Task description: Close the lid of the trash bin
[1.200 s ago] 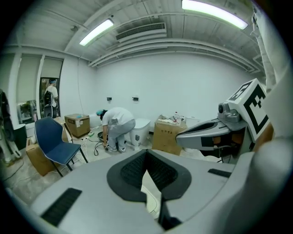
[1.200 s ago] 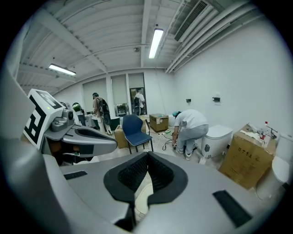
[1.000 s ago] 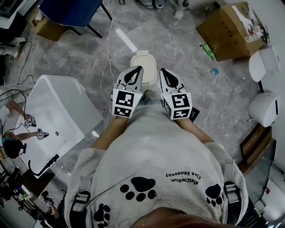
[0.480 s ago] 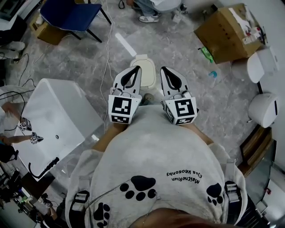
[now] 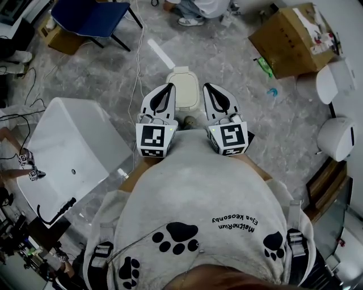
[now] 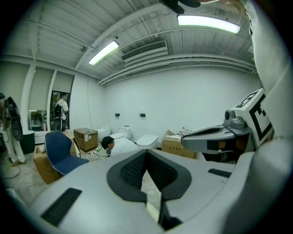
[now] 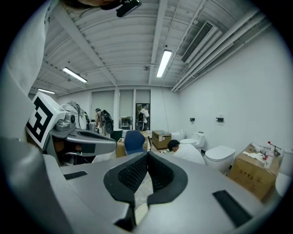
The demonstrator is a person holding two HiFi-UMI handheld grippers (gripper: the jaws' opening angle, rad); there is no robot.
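Observation:
A small cream trash bin (image 5: 184,90) stands on the grey floor straight ahead of me, and its lid looks flat on top. In the head view my left gripper (image 5: 169,86) and right gripper (image 5: 206,88) are held side by side above the bin's near edge, well off the floor and touching nothing. Both are shut and empty. The left gripper view shows its dark pads (image 6: 158,171) closed together, with the right gripper (image 6: 219,136) beside them. The right gripper's pads (image 7: 132,176) meet in the same way in its own view. The bin is hidden in both gripper views.
A white tub (image 5: 68,144) lies on the floor at the left, a blue chair (image 5: 93,14) at the top left. A cable (image 5: 136,56) runs past the bin. A cardboard box (image 5: 292,39) and white toilets (image 5: 336,137) stand at the right. A person (image 5: 198,7) crouches beyond the bin.
Both grippers have risen slightly toward the camera and stayed shut. The bin has not moved. The person at the top has come further into view.

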